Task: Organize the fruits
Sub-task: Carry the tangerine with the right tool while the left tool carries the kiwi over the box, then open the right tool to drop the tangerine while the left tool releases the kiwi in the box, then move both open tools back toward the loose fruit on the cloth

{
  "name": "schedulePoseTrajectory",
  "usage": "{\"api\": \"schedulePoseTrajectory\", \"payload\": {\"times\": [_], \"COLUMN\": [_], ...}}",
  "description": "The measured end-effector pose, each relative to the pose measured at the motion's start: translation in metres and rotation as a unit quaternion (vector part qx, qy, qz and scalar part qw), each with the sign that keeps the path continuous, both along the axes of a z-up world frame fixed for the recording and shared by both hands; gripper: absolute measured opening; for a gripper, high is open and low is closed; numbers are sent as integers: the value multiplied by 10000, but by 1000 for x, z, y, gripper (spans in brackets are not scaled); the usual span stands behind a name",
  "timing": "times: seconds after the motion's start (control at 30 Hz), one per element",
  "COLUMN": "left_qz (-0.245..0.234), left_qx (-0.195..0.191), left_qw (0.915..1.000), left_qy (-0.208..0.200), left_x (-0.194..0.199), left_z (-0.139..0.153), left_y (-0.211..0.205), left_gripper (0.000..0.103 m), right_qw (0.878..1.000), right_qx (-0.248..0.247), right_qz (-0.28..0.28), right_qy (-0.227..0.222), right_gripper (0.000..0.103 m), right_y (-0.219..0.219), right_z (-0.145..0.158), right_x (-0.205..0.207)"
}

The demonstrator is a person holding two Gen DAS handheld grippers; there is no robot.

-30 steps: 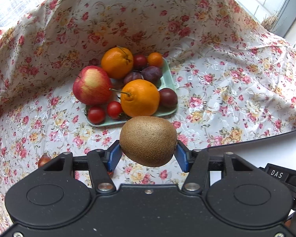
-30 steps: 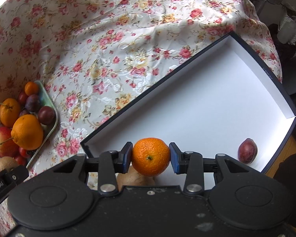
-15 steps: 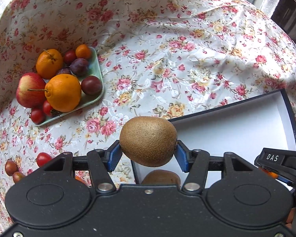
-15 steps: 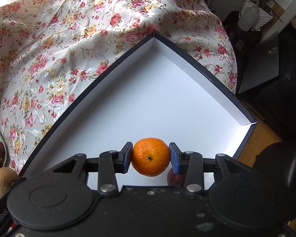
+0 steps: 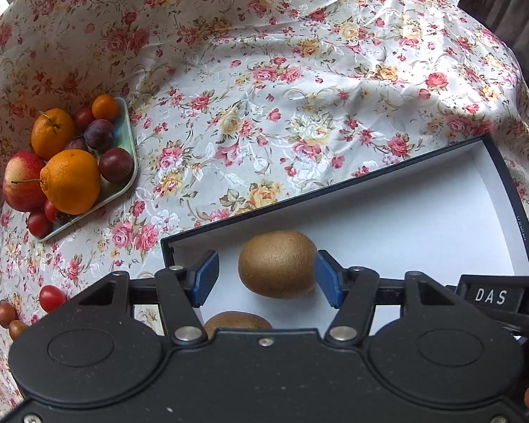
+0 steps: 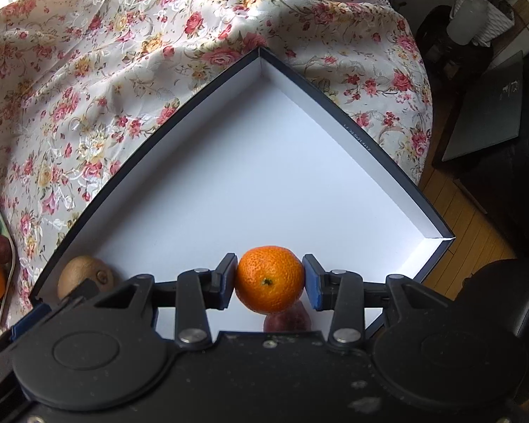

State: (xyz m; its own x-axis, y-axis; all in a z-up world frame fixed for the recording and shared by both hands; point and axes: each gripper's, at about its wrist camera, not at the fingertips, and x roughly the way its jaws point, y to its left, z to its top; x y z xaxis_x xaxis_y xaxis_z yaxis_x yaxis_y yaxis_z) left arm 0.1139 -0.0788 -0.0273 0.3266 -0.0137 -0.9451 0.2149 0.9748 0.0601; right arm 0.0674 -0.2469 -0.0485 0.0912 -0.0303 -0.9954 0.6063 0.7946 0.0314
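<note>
Left wrist view shows the left gripper [image 5: 266, 275] with its blue fingers [image 5: 205, 276] just opened: the brown fuzzy kiwi [image 5: 278, 263] lies released between them on the white floor of the dark-rimmed shallow box [image 5: 423, 218], a gap at its left side. A second kiwi [image 5: 236, 321] peeks out below. At left, the green tray [image 5: 125, 172] carries oranges, plums and an apple on the floral-clothed counter [image 5: 264, 88]. Right wrist view shows the right gripper [image 6: 269, 280] clenched on a small orange mandarin [image 6: 268, 278] over the box [image 6: 388, 148].
</note>
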Motion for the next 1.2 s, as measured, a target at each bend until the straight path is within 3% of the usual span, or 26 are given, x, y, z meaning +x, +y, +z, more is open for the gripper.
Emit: {"api": "schedulePoseTrajectory", "payload": {"times": [0.1, 0.33, 0.73, 0.97, 1.2], "left_qz": [45, 159, 305, 647, 1225], "left_qx": [-25, -62, -47, -8, 97], "left_qw": [10000, 9998, 9994, 9979, 9924], "left_qy": [61, 141, 152, 28, 35], "left_x": [2, 3, 4, 8, 16], "left_z": [-2, -4, 2, 12, 16], "left_y": [1, 7, 20, 49, 100], "left_gripper": [64, 64, 64, 64, 65], "right_qw": [9996, 9991, 9988, 9975, 9981], "right_qx": [241, 99, -156, -320, -465], "right_qz": [-158, -304, -387, -552, -184], "right_qy": [-22, -286, -246, -309, -361], "right_gripper": [43, 41, 40, 40, 40], "right_y": [-4, -7, -13, -14, 21], "right_z": [-3, 7, 11, 19, 28], "right_x": [-4, -7, -10, -15, -5]}}
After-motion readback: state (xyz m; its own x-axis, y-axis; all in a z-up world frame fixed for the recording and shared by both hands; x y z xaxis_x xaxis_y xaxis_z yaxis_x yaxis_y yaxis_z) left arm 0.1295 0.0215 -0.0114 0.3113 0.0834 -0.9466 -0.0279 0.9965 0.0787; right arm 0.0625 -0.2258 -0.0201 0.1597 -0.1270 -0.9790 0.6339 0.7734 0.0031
